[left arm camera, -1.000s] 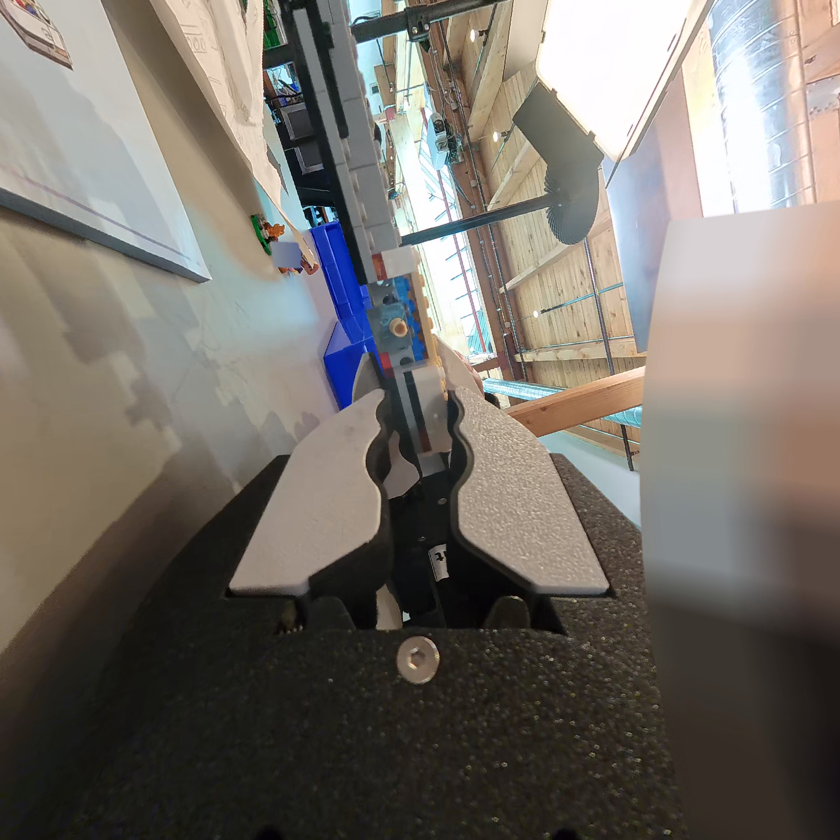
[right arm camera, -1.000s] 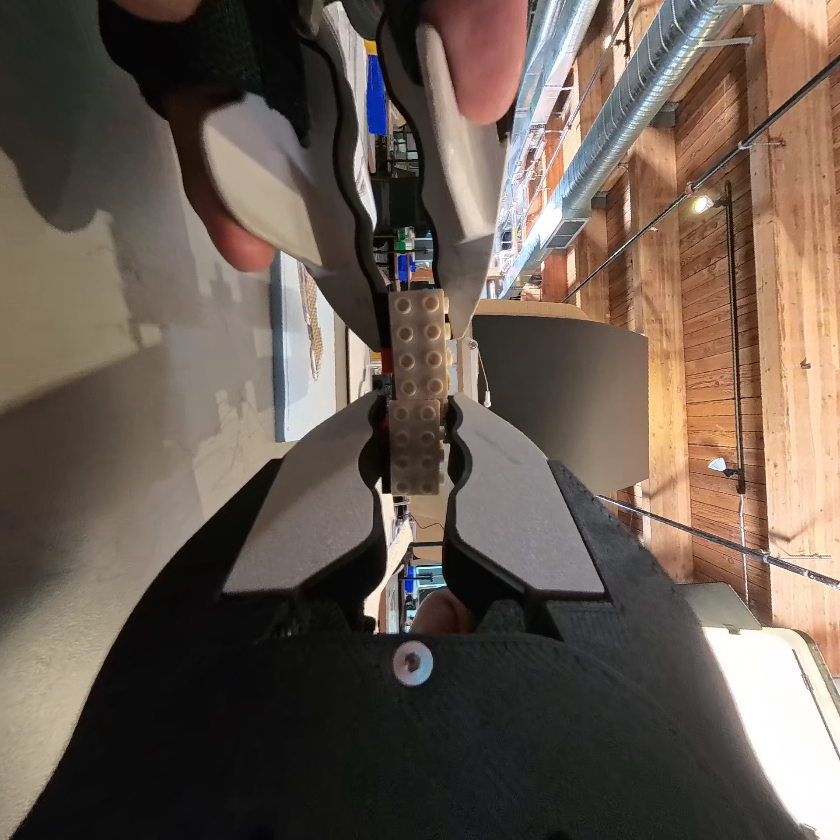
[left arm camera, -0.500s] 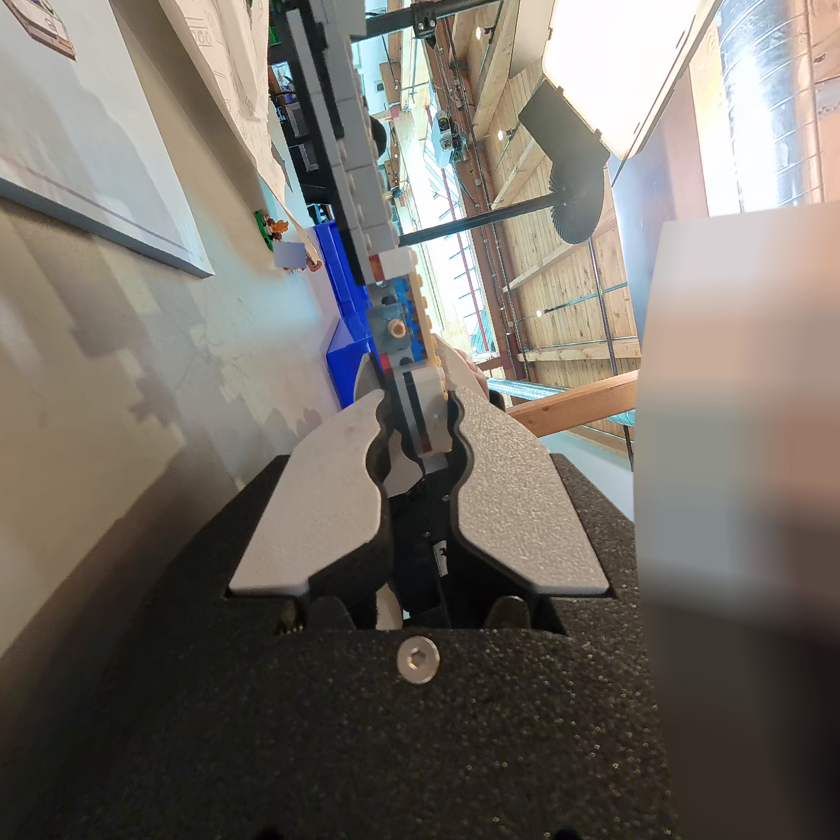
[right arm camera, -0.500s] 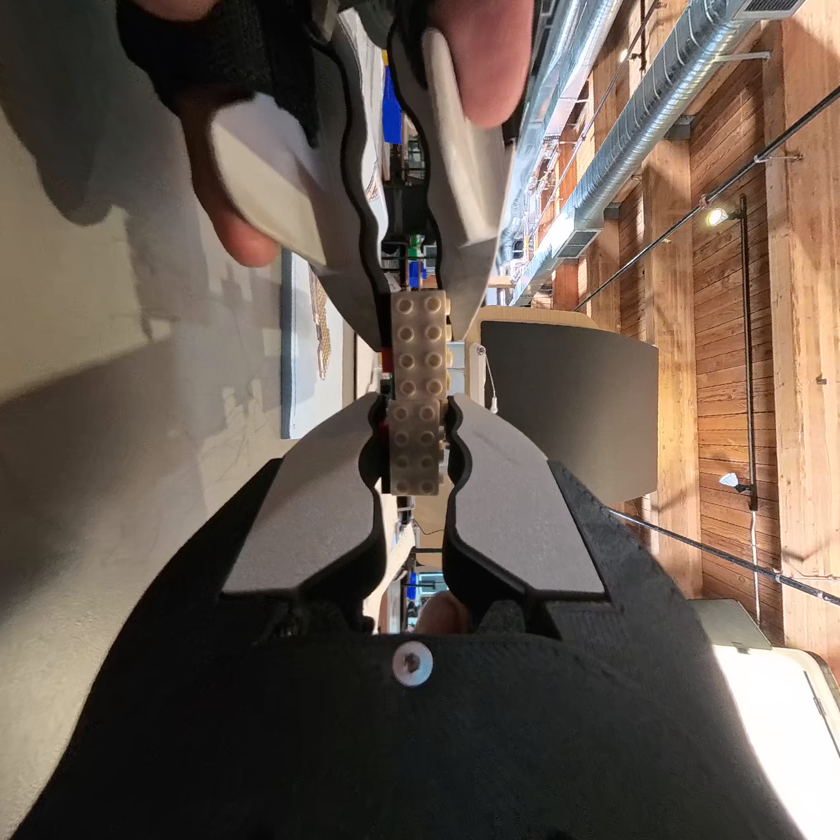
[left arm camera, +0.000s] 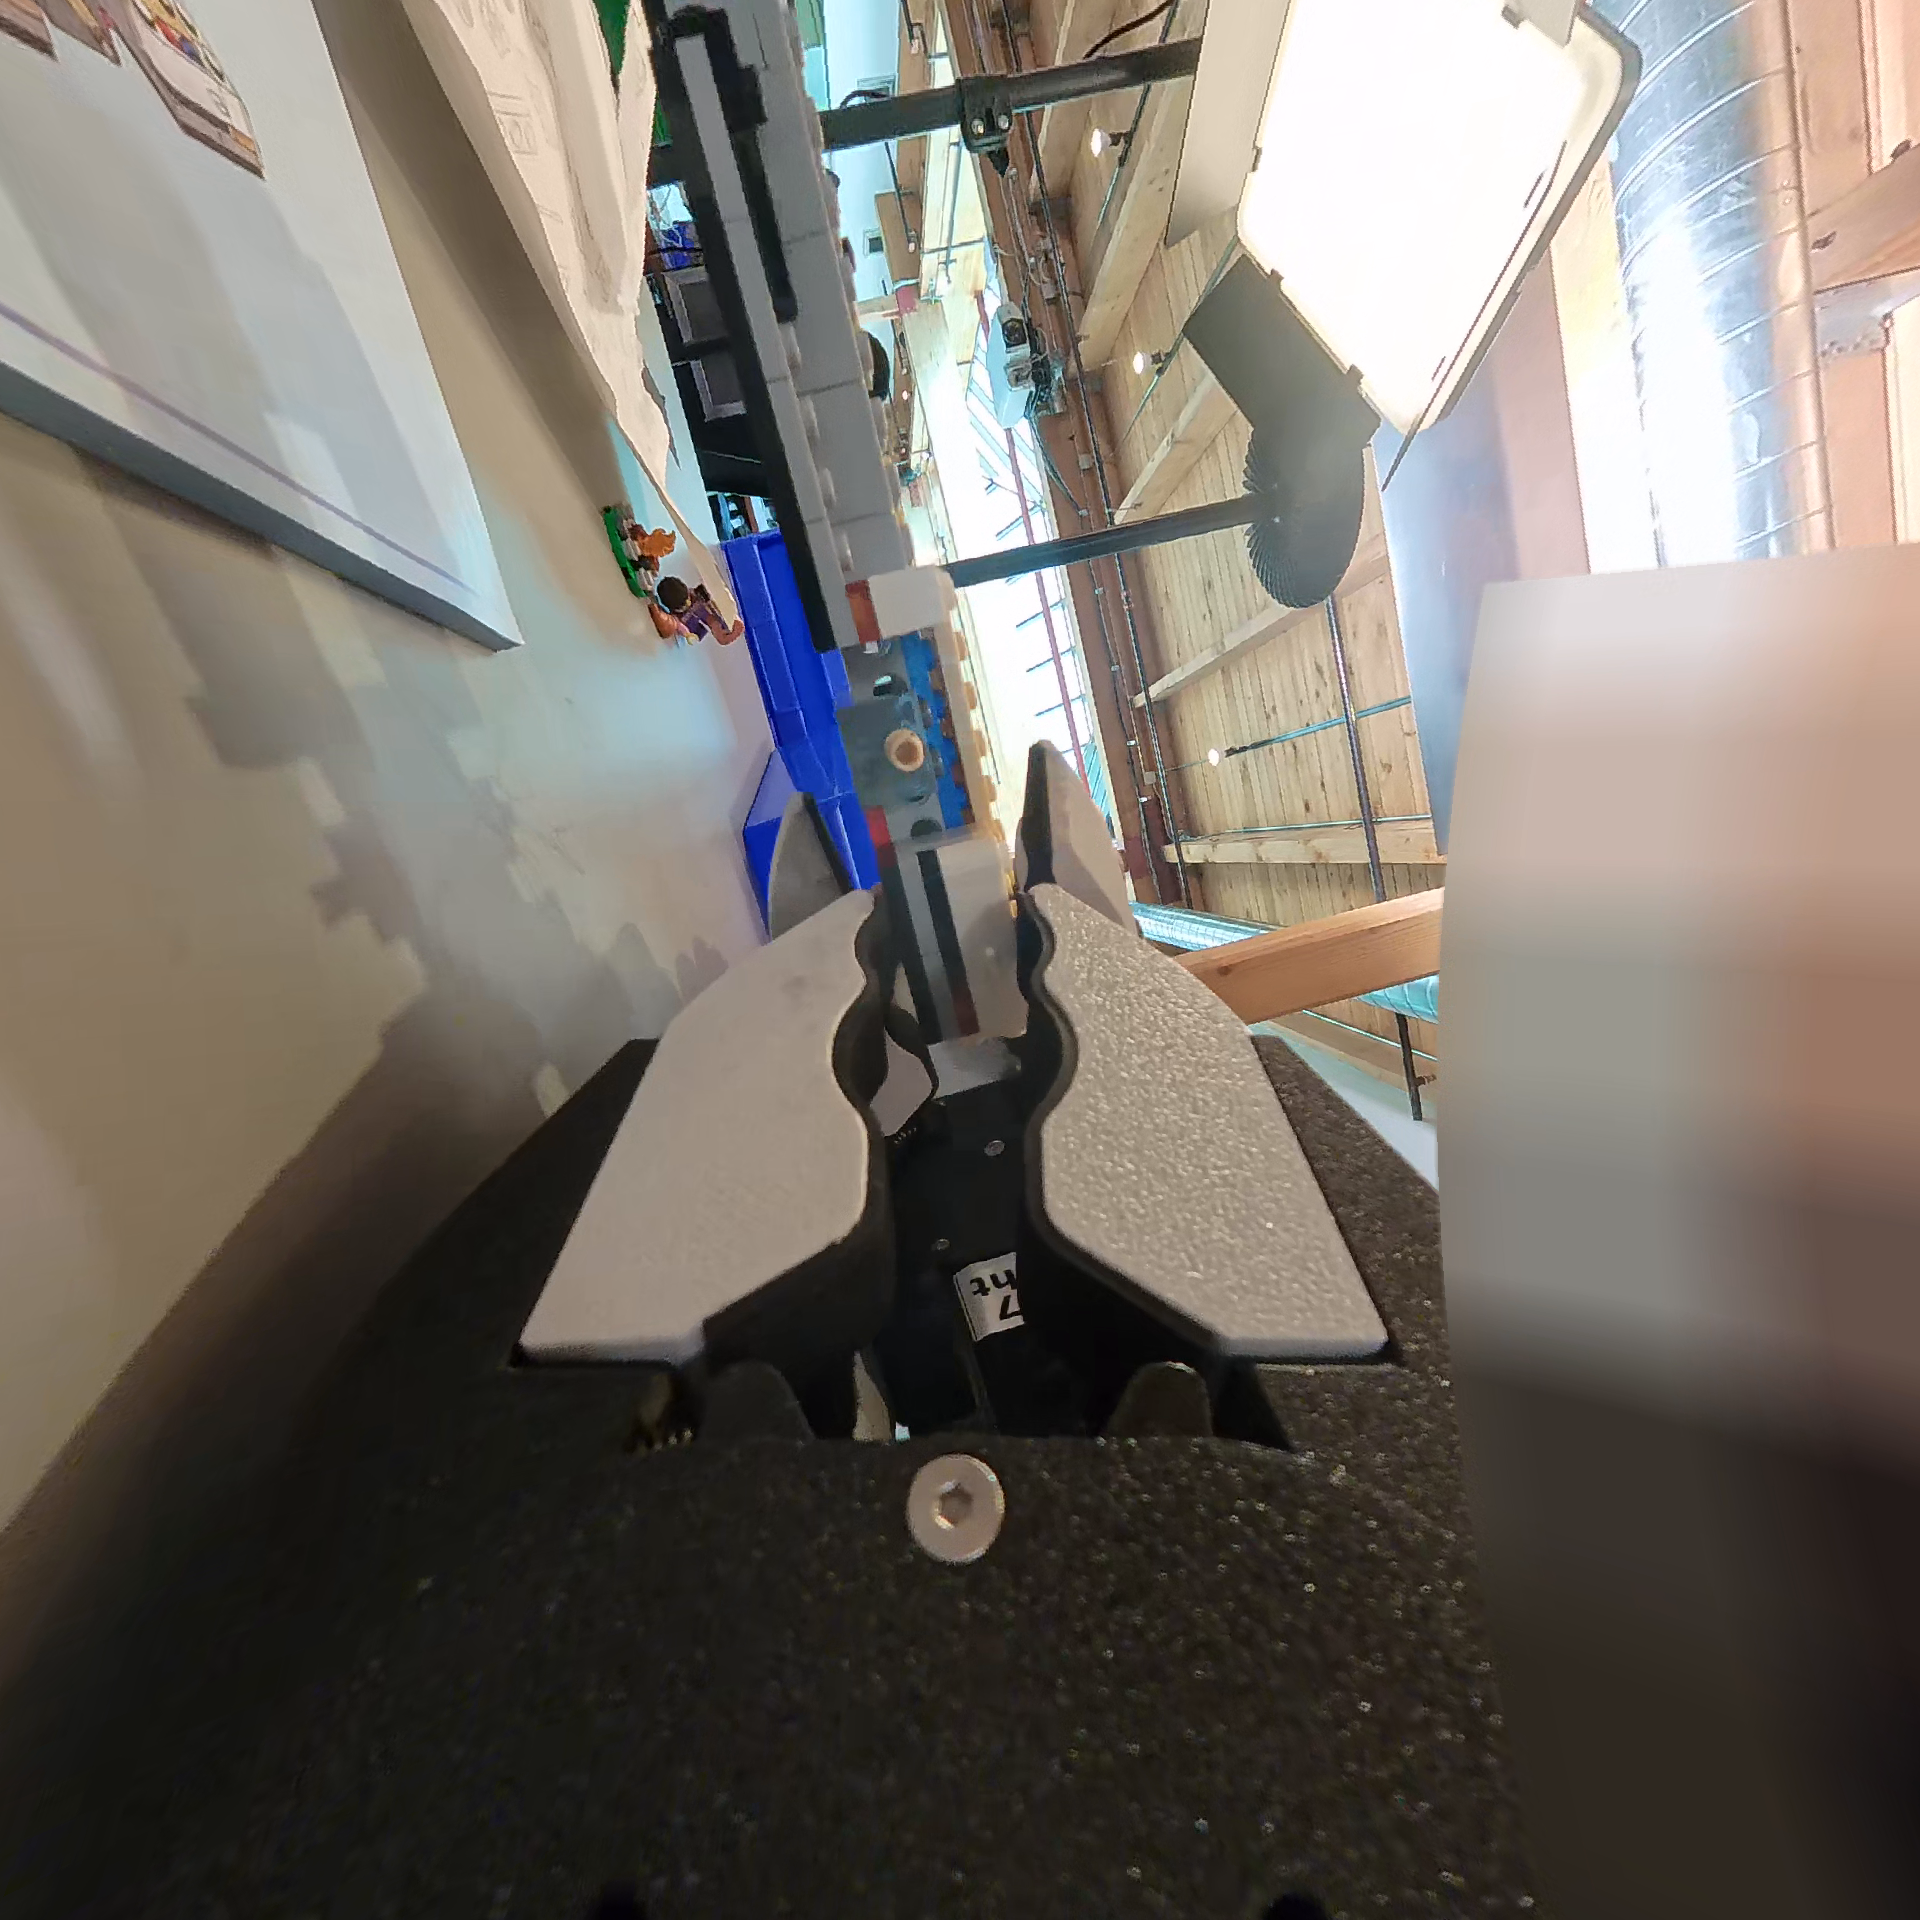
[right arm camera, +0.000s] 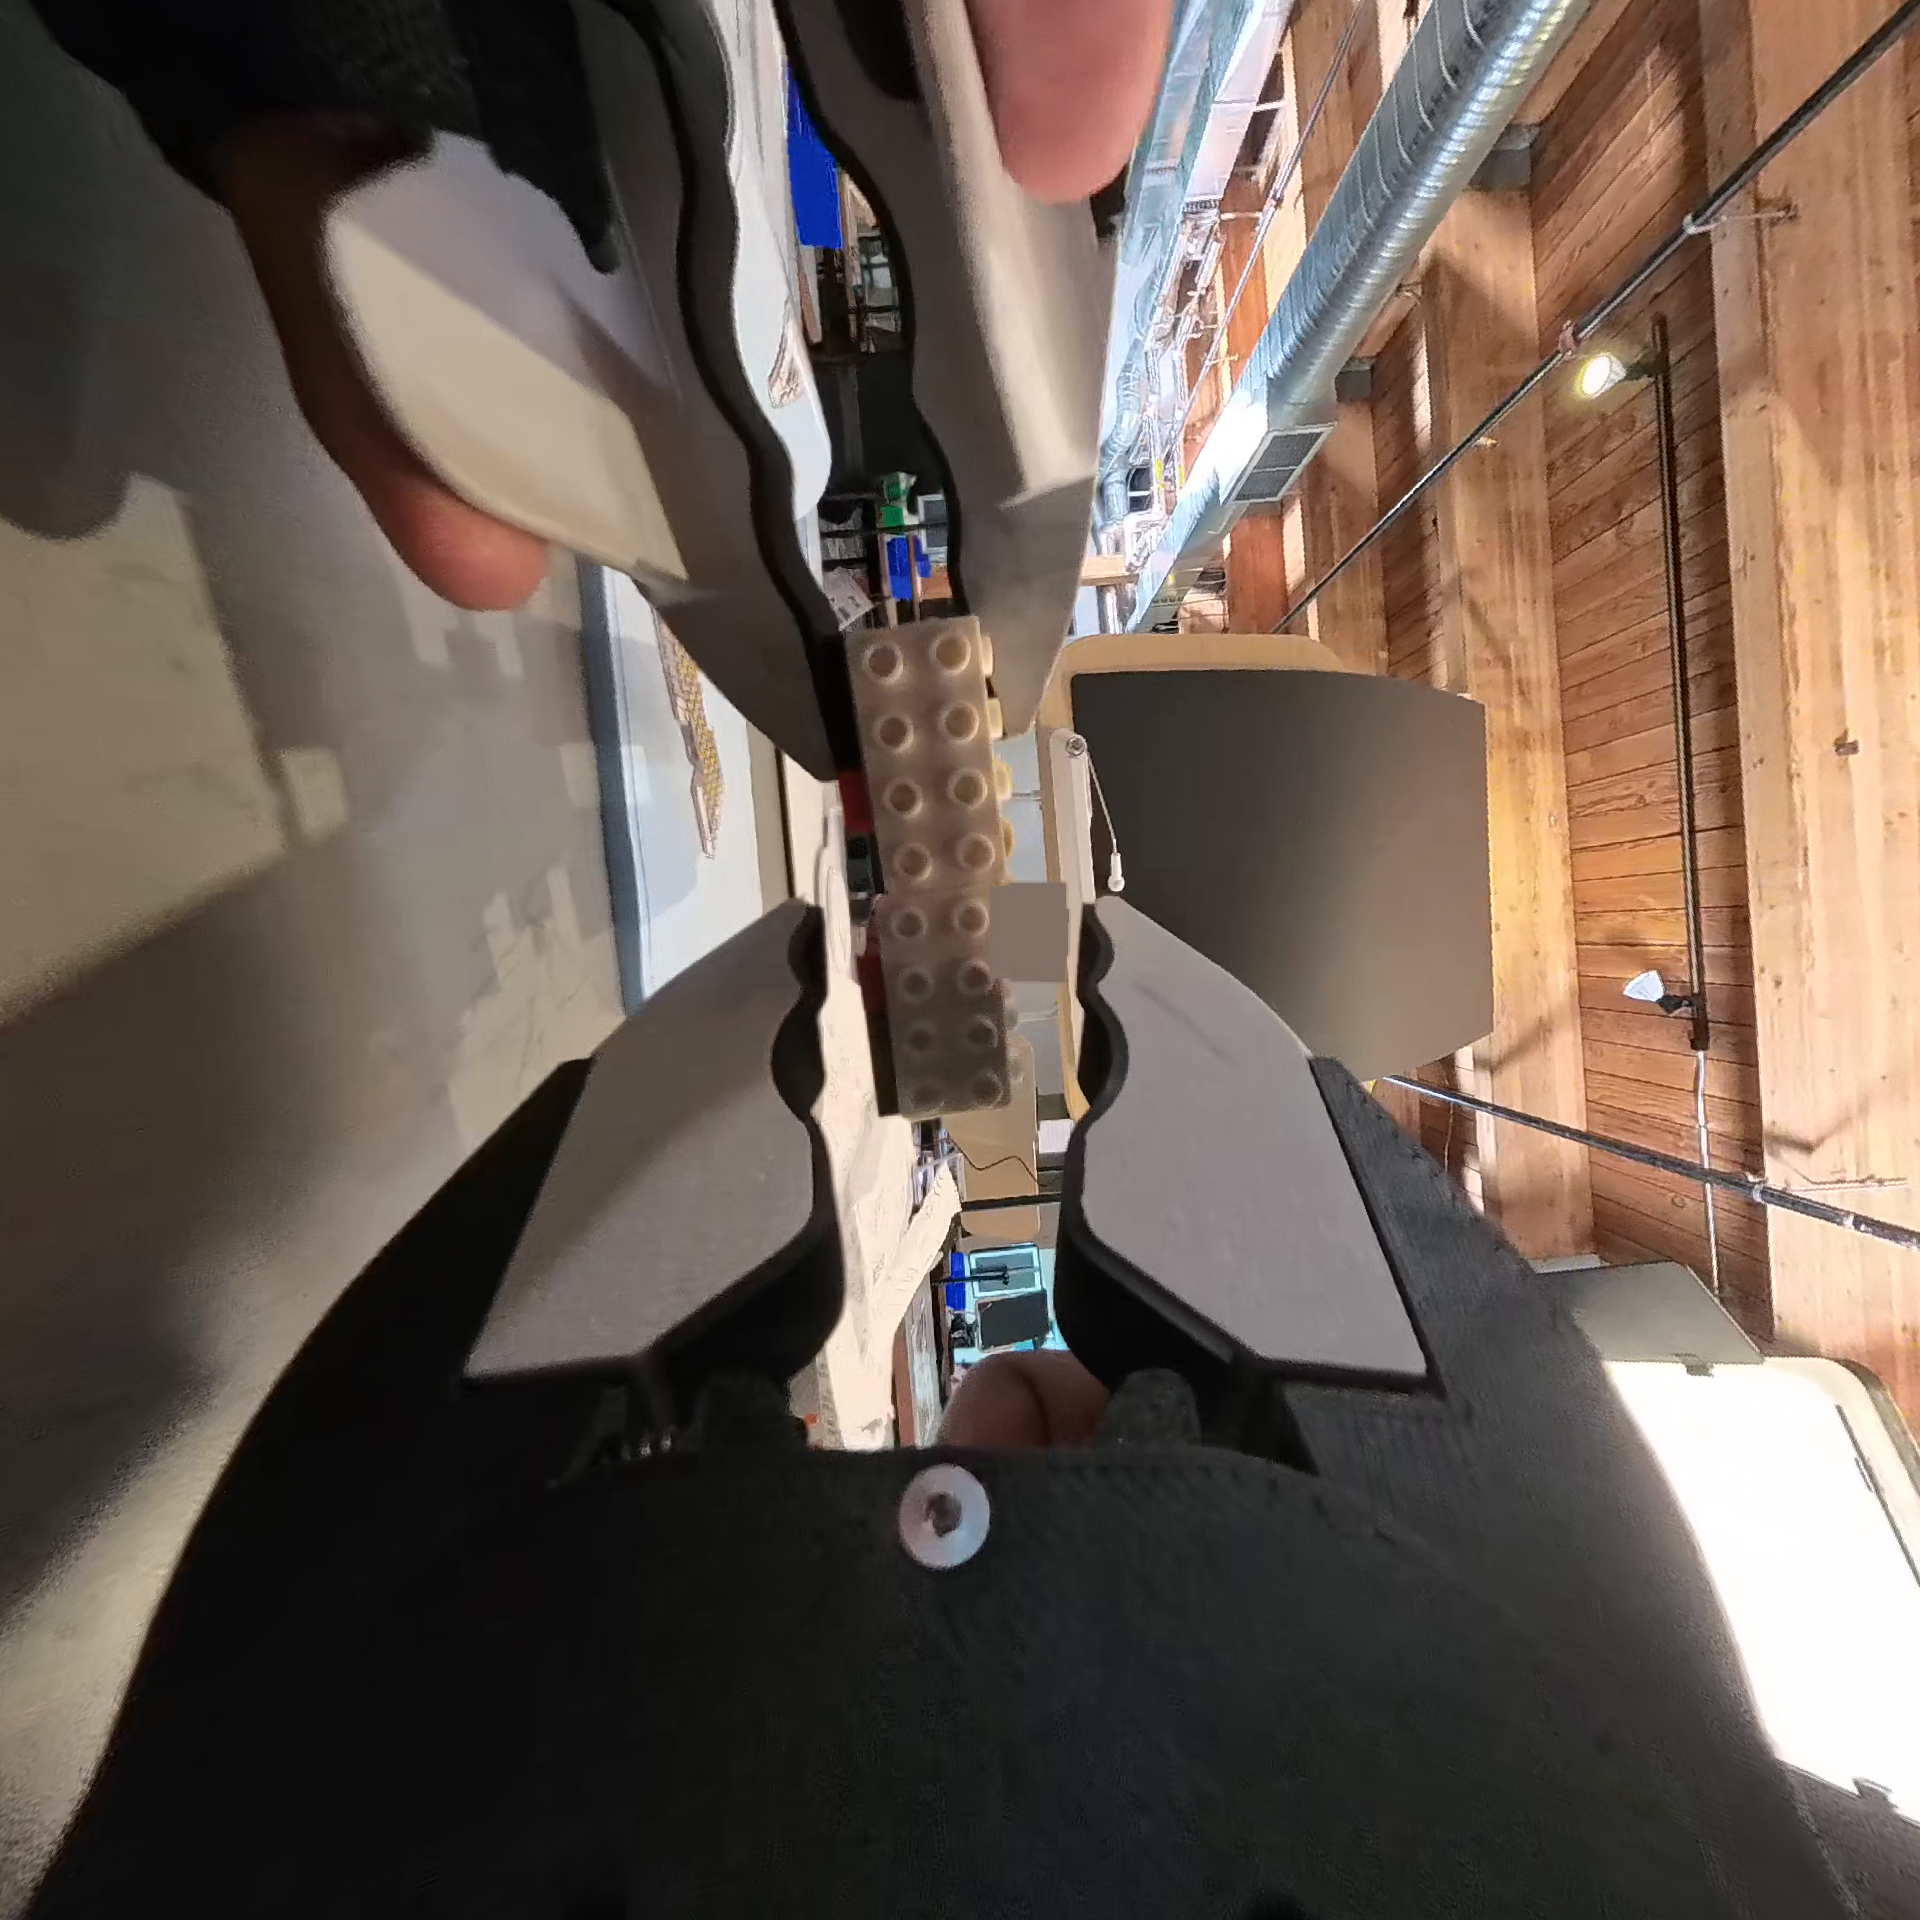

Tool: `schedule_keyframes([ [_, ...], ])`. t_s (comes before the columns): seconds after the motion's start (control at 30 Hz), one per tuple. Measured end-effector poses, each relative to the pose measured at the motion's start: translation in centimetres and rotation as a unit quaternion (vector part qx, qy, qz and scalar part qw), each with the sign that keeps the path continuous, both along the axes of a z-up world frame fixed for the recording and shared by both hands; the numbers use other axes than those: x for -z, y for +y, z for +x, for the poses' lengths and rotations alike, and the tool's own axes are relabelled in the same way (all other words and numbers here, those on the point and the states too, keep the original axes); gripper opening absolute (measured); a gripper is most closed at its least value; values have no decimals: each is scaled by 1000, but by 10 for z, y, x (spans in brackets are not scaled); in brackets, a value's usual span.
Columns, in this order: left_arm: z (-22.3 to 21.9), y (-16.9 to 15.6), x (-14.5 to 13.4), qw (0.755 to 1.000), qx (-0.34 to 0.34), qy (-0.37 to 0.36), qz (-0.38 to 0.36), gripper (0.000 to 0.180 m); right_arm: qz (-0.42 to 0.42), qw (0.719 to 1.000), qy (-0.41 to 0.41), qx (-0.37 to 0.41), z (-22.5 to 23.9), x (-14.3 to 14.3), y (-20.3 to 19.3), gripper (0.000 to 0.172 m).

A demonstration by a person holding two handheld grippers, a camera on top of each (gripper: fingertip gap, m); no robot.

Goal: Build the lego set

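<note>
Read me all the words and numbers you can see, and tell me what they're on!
White sticker on the black part between the left tongs: handwritten marks, partly hidden; I don't copy writing out.
Booklet page on the table: print too blurred to read.
White sheet beyond it: faint drawings, print too small.
Picture page, right wrist view: no readable words.
Toy bricks: no writing shows.
</note>
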State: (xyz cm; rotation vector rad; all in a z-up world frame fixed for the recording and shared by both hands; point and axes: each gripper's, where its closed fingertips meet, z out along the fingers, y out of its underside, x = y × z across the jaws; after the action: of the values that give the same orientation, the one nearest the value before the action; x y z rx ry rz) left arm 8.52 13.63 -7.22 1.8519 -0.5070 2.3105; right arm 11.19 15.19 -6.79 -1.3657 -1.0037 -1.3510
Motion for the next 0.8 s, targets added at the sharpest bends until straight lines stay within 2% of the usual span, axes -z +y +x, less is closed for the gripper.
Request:
schedule_keyframes([
  [0.17, 0, -7, 0, 1000, 14, 0, 15, 22, 6, 1000, -1, -6, -3, -1, 1, 50],
  [0.37, 0, -13, -1, 999, 22, -3, 38, 22, 4, 1000, -15, -3, -2, 0, 1, 26],
  [0.8, -1, -17, -3, 999, 26, -7, 38, 23, -8, 1000, -20, -9, -3, -2, -2, 25],
])
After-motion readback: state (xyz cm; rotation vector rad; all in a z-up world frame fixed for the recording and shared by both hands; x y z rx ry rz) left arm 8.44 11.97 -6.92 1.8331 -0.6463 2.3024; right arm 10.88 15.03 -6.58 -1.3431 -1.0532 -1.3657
